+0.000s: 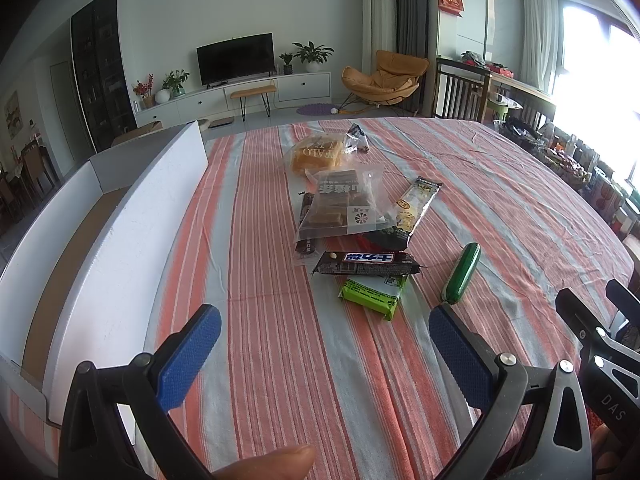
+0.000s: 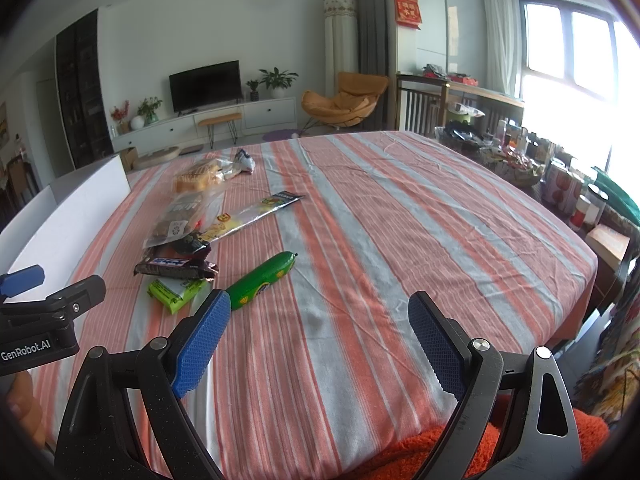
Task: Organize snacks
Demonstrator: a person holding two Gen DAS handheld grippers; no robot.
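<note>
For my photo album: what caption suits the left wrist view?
Open left gripper hovers over a striped tablecloth, snack packets ahead, white box alongside.

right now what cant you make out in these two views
- Dark snack bar, left wrist view: mostly covered by the clear bag of brown bars.
- White box, left wrist view: its floor is partly hidden by the near wall.
- Small dark packet, right wrist view: too small to read.
</note>
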